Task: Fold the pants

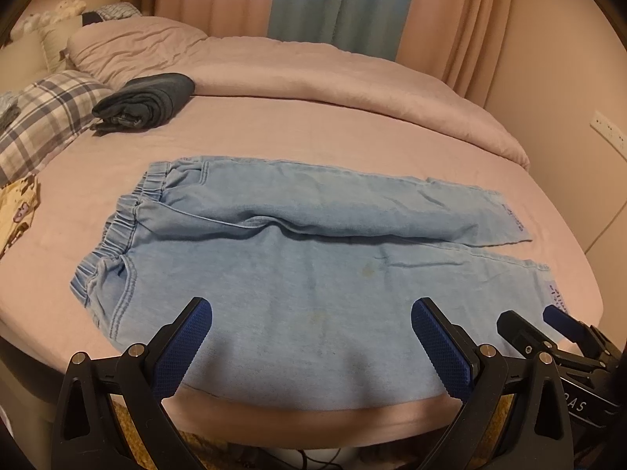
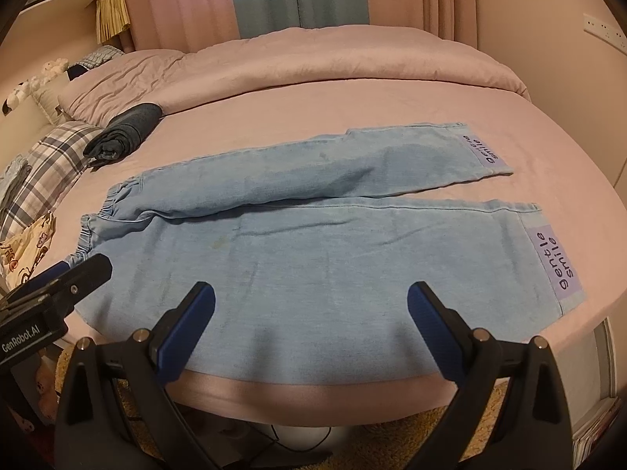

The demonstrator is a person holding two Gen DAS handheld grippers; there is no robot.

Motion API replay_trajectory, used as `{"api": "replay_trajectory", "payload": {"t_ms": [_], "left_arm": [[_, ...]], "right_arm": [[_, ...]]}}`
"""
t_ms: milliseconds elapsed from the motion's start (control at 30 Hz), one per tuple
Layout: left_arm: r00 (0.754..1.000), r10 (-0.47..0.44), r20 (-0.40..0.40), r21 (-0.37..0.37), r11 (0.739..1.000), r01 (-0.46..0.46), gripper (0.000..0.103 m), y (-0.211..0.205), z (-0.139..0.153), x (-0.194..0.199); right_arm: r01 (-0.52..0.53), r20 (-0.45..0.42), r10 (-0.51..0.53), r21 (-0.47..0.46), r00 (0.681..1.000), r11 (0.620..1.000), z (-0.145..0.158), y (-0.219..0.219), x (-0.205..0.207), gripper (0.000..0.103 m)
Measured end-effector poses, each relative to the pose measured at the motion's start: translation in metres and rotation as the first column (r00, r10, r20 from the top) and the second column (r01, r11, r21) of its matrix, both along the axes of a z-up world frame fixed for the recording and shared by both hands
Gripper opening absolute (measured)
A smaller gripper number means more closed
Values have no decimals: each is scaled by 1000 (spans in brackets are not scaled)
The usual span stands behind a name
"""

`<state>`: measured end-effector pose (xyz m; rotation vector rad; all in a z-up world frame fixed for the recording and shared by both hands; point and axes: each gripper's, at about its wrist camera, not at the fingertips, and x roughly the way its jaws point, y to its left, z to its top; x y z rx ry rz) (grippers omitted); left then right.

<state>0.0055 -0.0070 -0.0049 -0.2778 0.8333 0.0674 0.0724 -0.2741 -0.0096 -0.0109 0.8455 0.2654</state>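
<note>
Light blue denim pants (image 1: 298, 258) lie flat on the pink bed, elastic waistband at the left, both legs running right; they also show in the right wrist view (image 2: 313, 250) with purple "gentle smile" patches (image 2: 554, 264) at the cuffs. My left gripper (image 1: 311, 315) is open, above the near leg close to the bed's front edge, nearer the waistband. My right gripper (image 2: 311, 301) is open above the near leg, nearer the cuff. The right gripper shows at the right in the left wrist view (image 1: 548, 321); the left gripper shows at the left in the right wrist view (image 2: 74, 274).
A folded dark grey garment (image 1: 145, 103) lies at the back left of the bed (image 1: 352, 125). A plaid pillow (image 1: 43, 117) and a yellow printed cloth (image 1: 15, 211) sit at the left. A bunched pink duvet (image 1: 313, 74) runs along the far side. Curtains hang behind.
</note>
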Motion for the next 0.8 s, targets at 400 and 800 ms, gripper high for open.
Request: {"api": "replay_trajectory", "payload": {"t_ms": [400,800], "left_arm": [[1000,-5,-24,-20,1000,4,102,6,-7,10],[1000,27,-8,-11,1000,-27,96,25,-10,34]], "right_arm": [[17,-23,-18,-13,1000,1000,-8,-3,10,99],[17,-29,-17,18,999,1000,-1,-11,52,97]]}}
